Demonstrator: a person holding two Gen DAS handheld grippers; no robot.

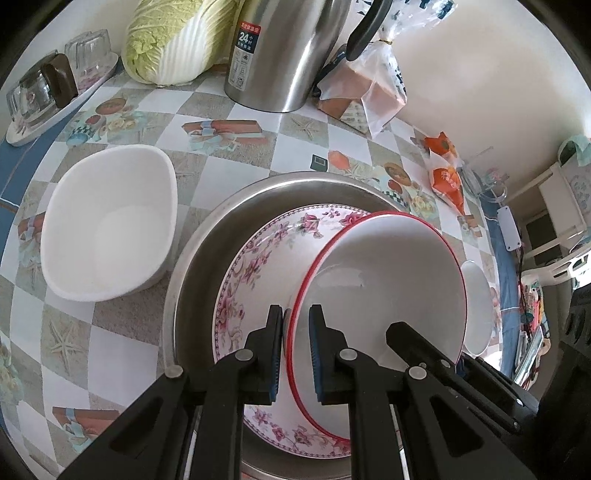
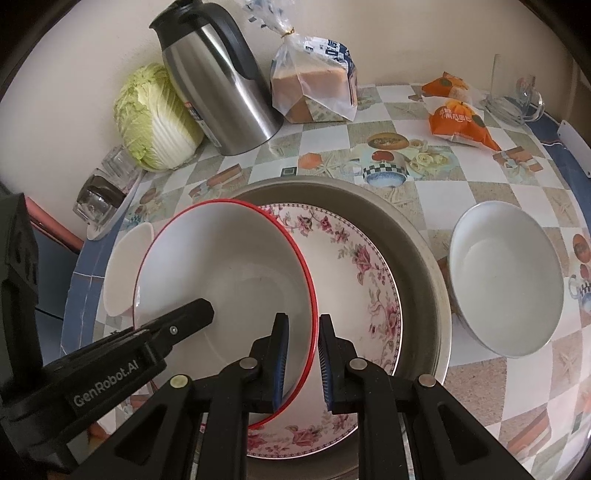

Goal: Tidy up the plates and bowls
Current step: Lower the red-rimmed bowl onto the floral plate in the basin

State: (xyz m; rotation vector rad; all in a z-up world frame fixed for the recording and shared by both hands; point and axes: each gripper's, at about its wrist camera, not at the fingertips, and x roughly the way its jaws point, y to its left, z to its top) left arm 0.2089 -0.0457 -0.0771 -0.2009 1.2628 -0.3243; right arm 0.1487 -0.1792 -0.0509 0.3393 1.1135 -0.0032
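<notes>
Against the cream wall (image 2: 406, 33), on the checkered picture-print tablecloth (image 2: 480, 192): pale green napa cabbage (image 2: 155, 118), tall brushed-steel thermos jug with black handle (image 2: 221, 92) just beside it, then clear plastic bag of sliced brown bread (image 2: 314, 92). Farther right, well apart, orange snack packets (image 2: 461, 114) and clear glass jug (image 2: 517, 103). At the left edge, upturned clear glasses (image 1: 88, 48) on an oblong white floral tray (image 1: 62, 107).

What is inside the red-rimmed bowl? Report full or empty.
Empty. The red-rimmed bowl shows only bare white interior in both views, while each hand-held gripper, left and right, clamps its rim above the floral plate.
</notes>
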